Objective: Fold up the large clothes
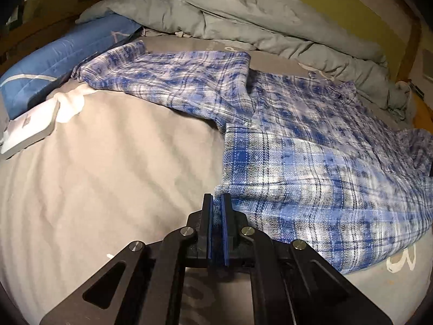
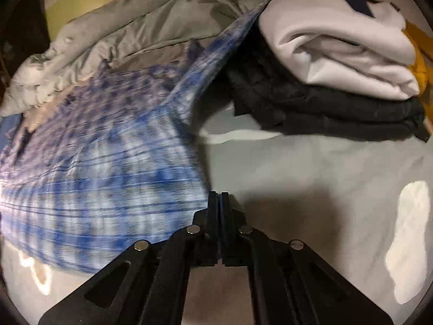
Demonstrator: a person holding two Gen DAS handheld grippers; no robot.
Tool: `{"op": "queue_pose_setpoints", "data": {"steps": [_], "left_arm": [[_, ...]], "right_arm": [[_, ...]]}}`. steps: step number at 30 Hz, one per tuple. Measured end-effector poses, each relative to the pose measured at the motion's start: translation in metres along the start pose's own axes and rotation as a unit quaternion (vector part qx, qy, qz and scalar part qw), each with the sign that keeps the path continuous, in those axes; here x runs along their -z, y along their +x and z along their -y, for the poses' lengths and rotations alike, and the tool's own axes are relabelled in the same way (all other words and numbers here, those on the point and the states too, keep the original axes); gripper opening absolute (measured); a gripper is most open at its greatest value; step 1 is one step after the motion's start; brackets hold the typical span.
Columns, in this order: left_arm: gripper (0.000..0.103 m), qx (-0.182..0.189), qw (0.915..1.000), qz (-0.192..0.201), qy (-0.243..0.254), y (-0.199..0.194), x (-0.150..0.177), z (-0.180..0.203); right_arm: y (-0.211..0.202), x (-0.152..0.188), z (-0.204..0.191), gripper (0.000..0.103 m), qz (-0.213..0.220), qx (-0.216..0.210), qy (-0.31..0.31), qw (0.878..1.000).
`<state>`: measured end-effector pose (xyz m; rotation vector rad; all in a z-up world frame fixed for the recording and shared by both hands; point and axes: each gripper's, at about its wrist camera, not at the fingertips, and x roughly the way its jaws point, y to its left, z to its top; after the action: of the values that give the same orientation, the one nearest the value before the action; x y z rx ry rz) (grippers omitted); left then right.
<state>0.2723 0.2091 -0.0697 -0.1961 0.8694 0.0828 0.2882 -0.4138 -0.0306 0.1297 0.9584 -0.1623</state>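
Both tools pinch the plaid shirt (image 1: 311, 146); only the right view shows stacked folded clothes (image 2: 338, 81).

Dim warm light; dark fisheye corners; right wrist view motion-blurred across the plaid shirt (image 2: 102, 162); left sharper.

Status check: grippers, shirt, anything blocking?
Left gripper shut on plaid shirt hem. Right gripper shut on opposite corner. Shirt partly lifted, sleeve spread on bed. Folded clothes stack close right; gray duvet behind.

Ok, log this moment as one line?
stage: mid-fold | left gripper: shut on plaid shirt hem | right gripper: shut on plaid shirt | folded stack: beside
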Motion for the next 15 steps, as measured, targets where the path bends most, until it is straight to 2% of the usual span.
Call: {"op": "queue_pose_setpoints", "data": {"steps": [3,6,8,9,11,12,15], "left_arm": [[0.007,0.01,0.9999,0.013,-0.002,-0.011,0.001,-0.001],[0.01,0.027,0.9986,0.044,0.011,-0.028,0.0,0.007],[0.024,0.039,0.9967,0.066,0.027,-0.038,-0.001,0.017],[0.028,0.043,0.996,0.071,0.031,-0.041,-0.001,0.021],[0.041,0.053,0.9948,0.077,0.04,-0.046,-0.001,0.033],[0.043,0.06,0.9942,0.077,0.044,-0.047,-0.001,0.038],[0.051,0.074,0.9922,0.074,0.067,-0.048,0.003,0.055]], "right_arm": [[-0.006,-0.002,0.001,0.001,0.006,-0.005,0.004,1.0],[-0.022,-0.002,-0.001,0.002,0.034,-0.016,0.007,0.999],[-0.039,-0.003,-0.01,0.003,0.066,-0.031,-0.007,0.997],[-0.044,-0.004,-0.015,0.009,0.08,-0.04,-0.013,0.996],[-0.053,-0.007,-0.026,0.027,0.103,-0.062,-0.025,0.992],[-0.056,-0.007,-0.031,0.039,0.11,-0.077,-0.031,0.99],[-0.052,-0.005,-0.05,0.047,0.104,-0.112,-0.045,0.987]]}}
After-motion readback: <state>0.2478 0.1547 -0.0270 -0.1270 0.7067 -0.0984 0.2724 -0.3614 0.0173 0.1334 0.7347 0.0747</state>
